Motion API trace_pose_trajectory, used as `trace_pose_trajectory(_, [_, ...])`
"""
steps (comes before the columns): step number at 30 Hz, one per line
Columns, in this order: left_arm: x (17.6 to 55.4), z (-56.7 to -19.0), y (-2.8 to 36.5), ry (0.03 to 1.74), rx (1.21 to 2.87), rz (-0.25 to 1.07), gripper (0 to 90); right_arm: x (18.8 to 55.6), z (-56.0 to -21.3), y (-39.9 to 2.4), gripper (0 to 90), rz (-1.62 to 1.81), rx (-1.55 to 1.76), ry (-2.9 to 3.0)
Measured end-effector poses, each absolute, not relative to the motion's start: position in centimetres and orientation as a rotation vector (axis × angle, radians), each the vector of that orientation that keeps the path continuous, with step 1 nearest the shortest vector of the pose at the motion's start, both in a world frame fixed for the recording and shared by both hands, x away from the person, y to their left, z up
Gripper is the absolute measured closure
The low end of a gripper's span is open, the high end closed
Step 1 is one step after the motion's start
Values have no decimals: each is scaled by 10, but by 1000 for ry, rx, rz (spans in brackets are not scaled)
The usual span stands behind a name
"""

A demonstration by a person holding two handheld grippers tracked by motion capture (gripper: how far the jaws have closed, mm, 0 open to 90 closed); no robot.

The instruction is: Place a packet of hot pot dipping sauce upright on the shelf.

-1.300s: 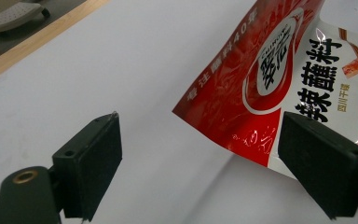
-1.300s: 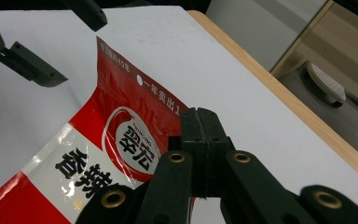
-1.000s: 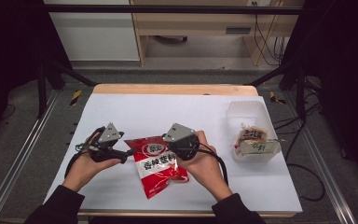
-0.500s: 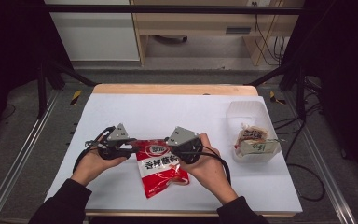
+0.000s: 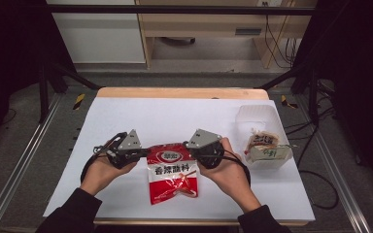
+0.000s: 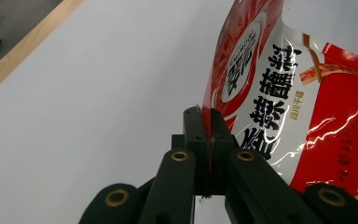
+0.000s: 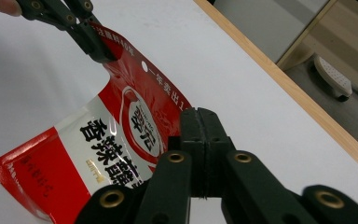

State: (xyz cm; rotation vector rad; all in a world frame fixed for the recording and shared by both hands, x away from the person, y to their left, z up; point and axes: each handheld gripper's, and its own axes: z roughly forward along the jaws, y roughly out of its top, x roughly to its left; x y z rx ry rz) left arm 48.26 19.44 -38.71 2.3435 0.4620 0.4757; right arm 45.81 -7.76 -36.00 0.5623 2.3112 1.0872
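A red and white snack packet [image 5: 171, 174] with black characters lies near the front of the white table [image 5: 175, 121]. My left gripper [image 5: 143, 151] is shut on the packet's top left corner, and my right gripper [image 5: 190, 145] is shut on its top right corner. In the left gripper view the jaws pinch the packet [image 6: 279, 93] edge-on at the gripper tip [image 6: 207, 116]. In the right gripper view my own jaws [image 7: 200, 116] clamp the packet [image 7: 121, 126], and the other gripper [image 7: 98, 49] holds the far corner.
A clear plastic tub [image 5: 262, 141] with wrapped snacks inside stands at the right of the table. The table's wooden far edge [image 5: 179, 92] runs along the back. Cables trail from both grippers toward the person's forearms.
The left gripper has moved right to the packet and shut on its top left corner. The right gripper has kept its hold.
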Motion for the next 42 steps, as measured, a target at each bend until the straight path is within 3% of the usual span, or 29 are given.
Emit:
trace_pose_trajectory(8, [477, -378, 193, 420, 2335, 513, 900, 463, -358, -87, 521, 984, 527, 2354])
trace_pose_trajectory(11, [476, -375, 193, 412, 2332, 526, 900, 467, -359, -89, 464, 968, 532, 2381])
trace_pose_trajectory(18, [473, -365, 190, 377, 2326, 543, 900, 476, -362, -83, 438, 942, 508, 2509])
trace_pose_trajectory(24, [470, -357, 189, 356, 2314, 554, 900, 480, -358, -77, 518, 920, 460, 2595])
trace_pose_trajectory(31, [469, -353, 189, 348, 2302, 544, 900, 482, -354, -74, 768, 874, 455, 2639])
trace_pose_trajectory(38, [470, -353, 190, 353, 2297, 528, 900, 482, -354, -71, 884, 847, 451, 2658])
trace_pose_trajectory(42, [470, -352, 193, 369, 2274, 501, 898, 480, -352, -69, 895, 835, 435, 2649])
